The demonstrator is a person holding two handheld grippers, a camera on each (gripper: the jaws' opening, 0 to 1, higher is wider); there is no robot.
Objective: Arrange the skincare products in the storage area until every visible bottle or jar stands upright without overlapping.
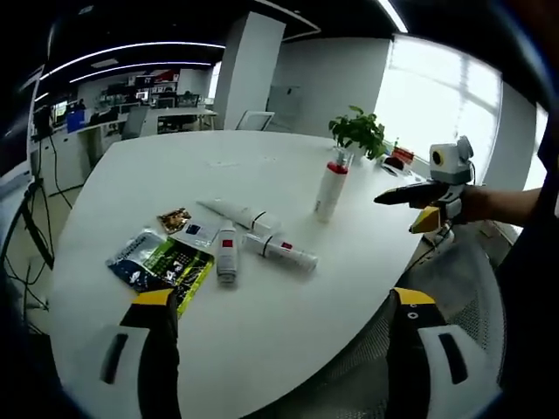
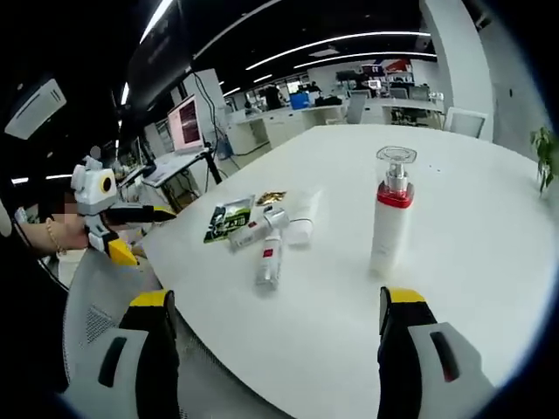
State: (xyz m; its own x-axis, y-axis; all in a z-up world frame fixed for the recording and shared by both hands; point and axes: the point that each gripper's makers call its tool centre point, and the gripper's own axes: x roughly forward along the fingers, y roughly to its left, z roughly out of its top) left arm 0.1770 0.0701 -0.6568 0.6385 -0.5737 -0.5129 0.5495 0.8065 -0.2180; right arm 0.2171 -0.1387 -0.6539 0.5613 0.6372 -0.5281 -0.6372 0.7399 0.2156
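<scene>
On the white table (image 1: 262, 349) one pump bottle (image 2: 390, 212) with a red collar and clear cap stands upright, well apart from the rest. Near the table's edge three white tubes (image 1: 253, 240) lie flat, close together, beside a few flat sachets (image 1: 162, 262). A potted plant (image 1: 358, 133) stands at the far rim. The left gripper (image 1: 284, 305) and the right gripper (image 2: 275, 305) both hover with jaws spread wide, holding nothing.
</scene>
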